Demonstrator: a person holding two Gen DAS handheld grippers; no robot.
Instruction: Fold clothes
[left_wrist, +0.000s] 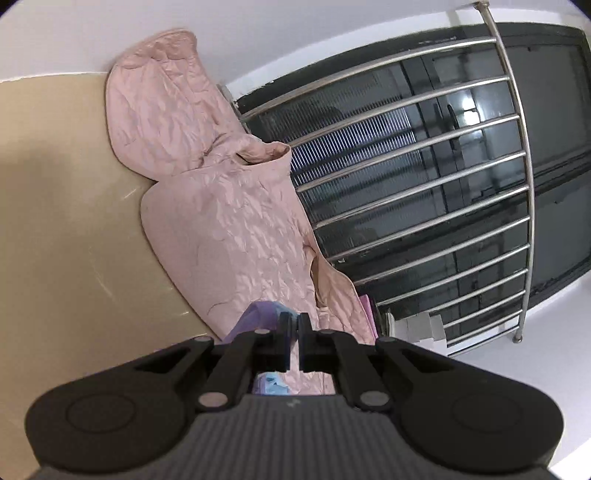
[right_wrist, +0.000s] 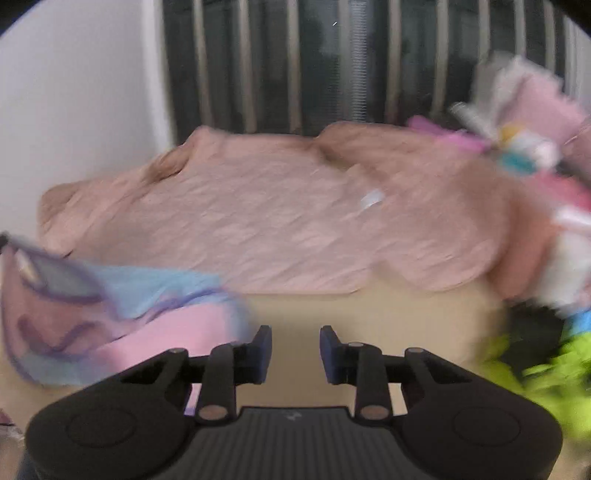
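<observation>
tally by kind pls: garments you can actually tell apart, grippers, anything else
Garments told apart: 2, pink quilted hooded jacket, pastel pink-blue-purple garment
Blurred mixed clothes pile: 1, pieces uncountable
Grippers: 2, left gripper, right gripper
Beige table: 1
Steel window grille: 1
Total: 7

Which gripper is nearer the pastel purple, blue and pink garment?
Left. The left gripper is shut on the pastel garment; the right gripper is open beside it, not touching.
</observation>
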